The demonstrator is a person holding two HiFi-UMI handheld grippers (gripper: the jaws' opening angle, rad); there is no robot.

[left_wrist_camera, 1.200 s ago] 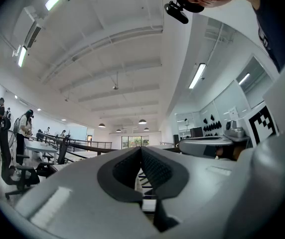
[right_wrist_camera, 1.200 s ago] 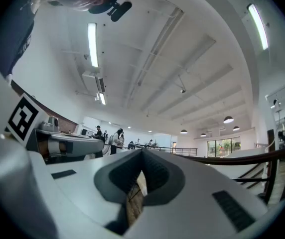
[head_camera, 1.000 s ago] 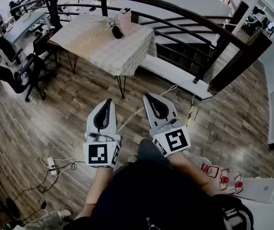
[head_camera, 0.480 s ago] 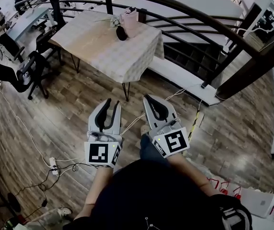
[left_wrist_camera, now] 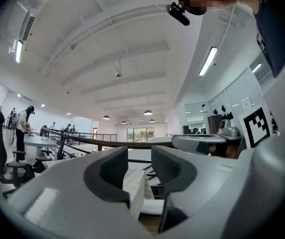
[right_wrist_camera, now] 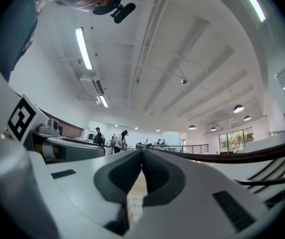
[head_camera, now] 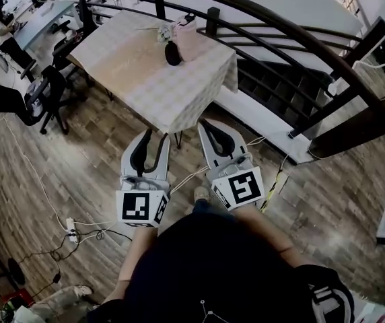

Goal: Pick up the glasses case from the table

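Head view: both grippers held out level side by side, above the wooden floor (head_camera: 78, 153).
Left gripper (head_camera: 155, 140): jaws part-way apart and just been opening; nothing between them.
Left gripper view: the same gap (left_wrist_camera: 140, 156) frames only the bench's hanging cloth corner, farther off.
Right gripper (head_camera: 206, 124): jaws closed together tip to tip, holding nothing.
Right gripper view: the pads meet along one line (right_wrist_camera: 141, 154); only floor shows under them.
Marker cubes: one at the rear of each gripper, left (head_camera: 142, 208) and right (head_camera: 241, 188).
Bench (head_camera: 132, 73): covered with a checked cloth, ahead of both grippers; its near corner hangs near the tips, between the two.
Glasses case (head_camera: 173, 54): dark, oval, lying on the far part of the bench, well ahead of both grippers and untouched.
Pink box (head_camera: 191, 39): beside the glasses case, on the right gripper's side; whether they touch cannot be told.
Railing (head_camera: 280, 29): dark, curved, beyond the bench and off to the right gripper's side.
Office chair (head_camera: 48, 93): out to the left of the left gripper, by the bench's far-left end.
Power strip (head_camera: 71, 233): on the floor, behind and left of the left gripper, with cables.
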